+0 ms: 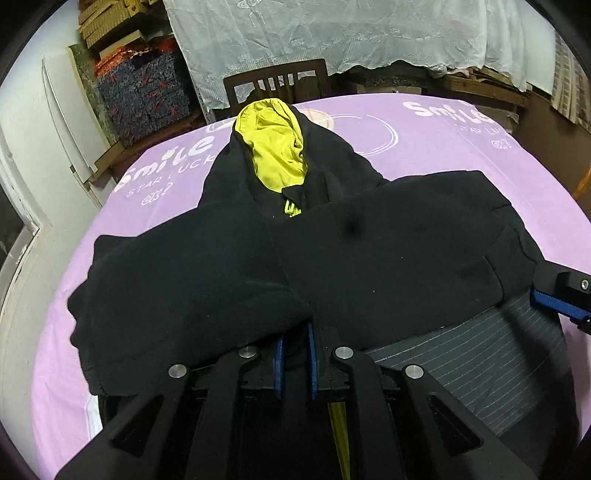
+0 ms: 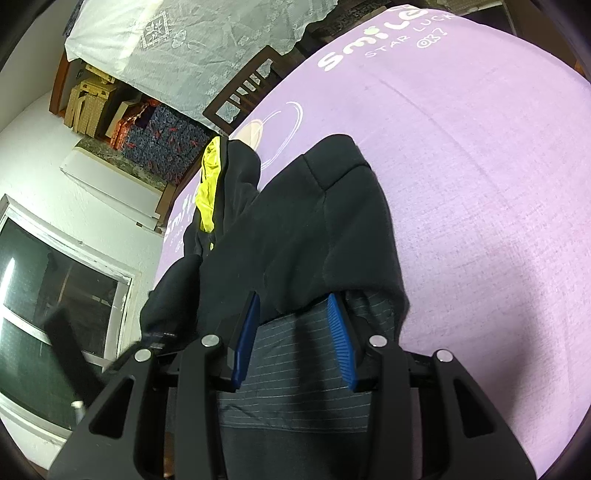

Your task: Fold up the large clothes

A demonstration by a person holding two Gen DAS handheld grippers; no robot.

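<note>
A black hoodie (image 1: 280, 254) with a yellow hood lining (image 1: 275, 147) lies on the purple bed sheet (image 1: 461, 147), both sleeves folded across its chest. Its striped grey hem band (image 1: 480, 362) is at the near edge. My left gripper (image 1: 295, 332) is shut on the hoodie's bottom edge, its blue pads close together around black cloth. My right gripper (image 2: 293, 306) stands open around the hem (image 2: 295, 354) on the hoodie's right side, with cloth between its blue pads (image 2: 341, 339). The hoodie (image 2: 314, 236) fills the middle of the right wrist view. The right gripper's finger also shows in the left wrist view (image 1: 561, 295).
A dark wooden chair (image 1: 277, 83) stands beyond the bed's far edge. A white lace cloth (image 1: 332, 33) hangs behind it. Stacked boxes (image 1: 140, 92) are at the left, by a white wall. A window (image 2: 55, 295) is at the left of the right wrist view.
</note>
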